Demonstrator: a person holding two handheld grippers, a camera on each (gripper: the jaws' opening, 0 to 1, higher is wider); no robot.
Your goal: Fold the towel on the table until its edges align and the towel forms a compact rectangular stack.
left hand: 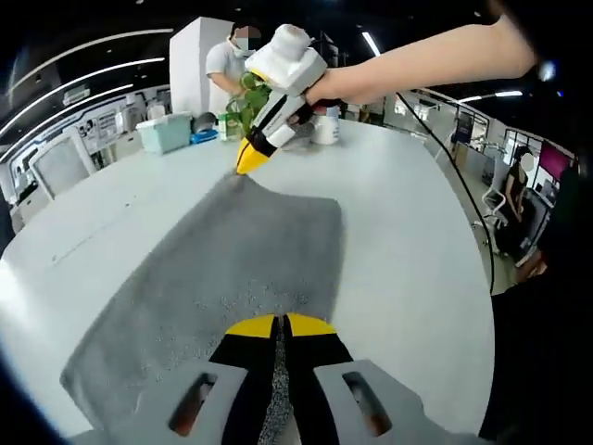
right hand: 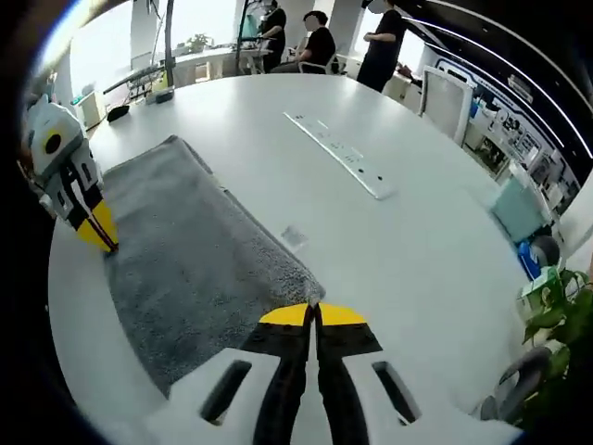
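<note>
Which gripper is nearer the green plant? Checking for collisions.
Right. The right gripper pinches the towel corner near the plant; the left gripper grips the opposite end.

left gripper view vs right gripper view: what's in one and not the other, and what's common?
Left gripper view alone: a teal bin and white containers past the right claw, and the arm holding it.
Right gripper view alone: a long white strip on the table, and three people standing at the far side.
Both: the grey towel with each claw shut on an edge, and a green plant.
</note>
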